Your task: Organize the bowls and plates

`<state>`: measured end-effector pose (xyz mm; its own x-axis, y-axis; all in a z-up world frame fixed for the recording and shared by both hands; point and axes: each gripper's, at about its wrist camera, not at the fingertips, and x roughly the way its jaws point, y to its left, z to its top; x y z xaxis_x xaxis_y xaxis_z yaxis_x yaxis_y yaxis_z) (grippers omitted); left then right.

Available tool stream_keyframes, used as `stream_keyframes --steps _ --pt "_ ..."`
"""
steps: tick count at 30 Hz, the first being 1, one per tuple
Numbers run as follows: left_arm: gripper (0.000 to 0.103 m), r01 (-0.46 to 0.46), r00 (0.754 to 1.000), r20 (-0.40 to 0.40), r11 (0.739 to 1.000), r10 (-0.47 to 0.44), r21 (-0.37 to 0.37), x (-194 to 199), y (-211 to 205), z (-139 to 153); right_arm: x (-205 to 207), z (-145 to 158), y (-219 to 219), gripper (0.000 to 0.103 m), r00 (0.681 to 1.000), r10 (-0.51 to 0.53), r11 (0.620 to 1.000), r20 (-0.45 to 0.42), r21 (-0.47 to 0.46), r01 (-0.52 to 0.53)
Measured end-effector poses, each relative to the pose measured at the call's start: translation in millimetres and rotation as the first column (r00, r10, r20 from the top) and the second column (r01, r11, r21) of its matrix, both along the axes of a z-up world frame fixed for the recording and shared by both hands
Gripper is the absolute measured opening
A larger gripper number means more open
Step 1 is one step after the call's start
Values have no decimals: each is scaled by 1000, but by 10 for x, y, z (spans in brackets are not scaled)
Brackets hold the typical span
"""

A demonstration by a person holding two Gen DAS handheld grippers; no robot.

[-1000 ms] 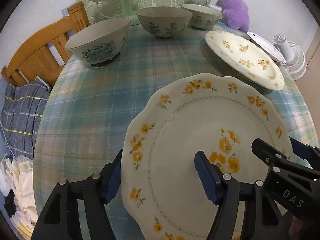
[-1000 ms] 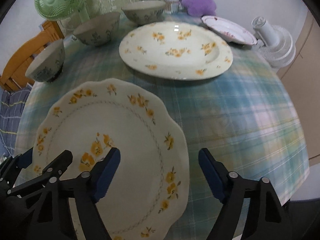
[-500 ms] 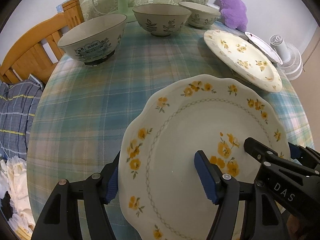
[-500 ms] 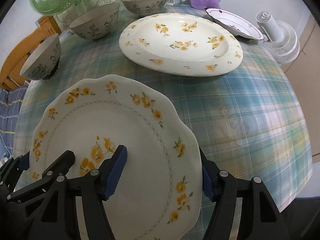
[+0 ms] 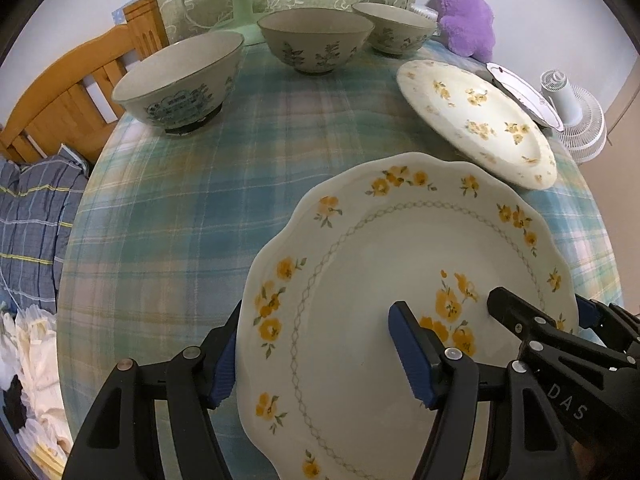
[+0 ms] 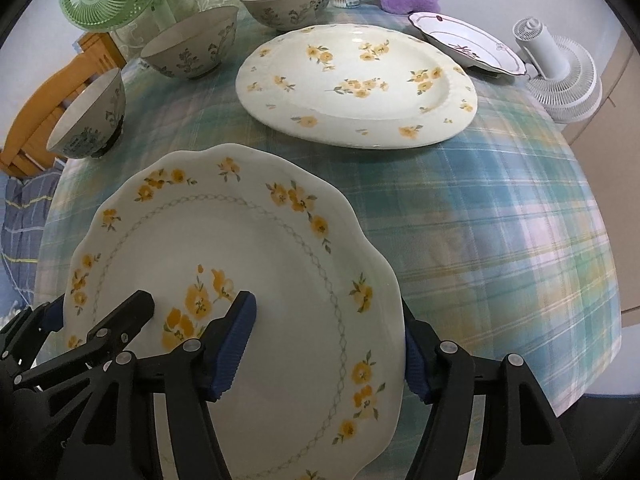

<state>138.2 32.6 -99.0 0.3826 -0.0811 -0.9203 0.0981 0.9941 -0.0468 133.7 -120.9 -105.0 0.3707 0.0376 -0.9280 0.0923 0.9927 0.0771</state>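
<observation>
Since a second ago both claws have closed in on the scalloped plate (image 5: pixel 400 280): the right claw (image 6: pixel 326 346), then spread wide with its outer finger clear of the rim, now straddles the plate's right edge, and the left claw (image 5: pixel 316 354) has its left pad against the opposite edge. Both are spread about as wide as before, one finger over the plate's face and one outside the rim, in each case reaching across the near part of the plate; whether the pads actually press on the china cannot be told.

The plate fills the lower middle of both views, at the near edge of the bench (image 6: pixel 500 216) with its plaid cloth. Beyond it, in the upper middle of the right view, lies the large oval plate (image 6: pixel 356 88), with a red-trimmed plate (image 6: pixel 468 42) at the upper right. Three bowls (image 5: pixel 180 88) (image 5: pixel 316 46) (image 5: pixel 394 34) run along the upper left.

To lift well, I judge both claws should squeeze evenly on opposite rims, keeping the plate level, and rise together; glazed china is slippery, so an uneven pinch could tip it. The oval plate looks a likely base for stacking.
</observation>
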Motion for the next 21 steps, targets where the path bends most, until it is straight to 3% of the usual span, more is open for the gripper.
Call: stream_keyframes --steps 3,21 --pt "69 -2 999 45 1000 1 23 -17 -125 42 -2 35 -121 70 1000 8 1000 4 6 -8" --pt "69 -43 996 81 999 42 13 -188 -1003 141 -25 243 -1018 70 998 48 999 52 -6 -48"
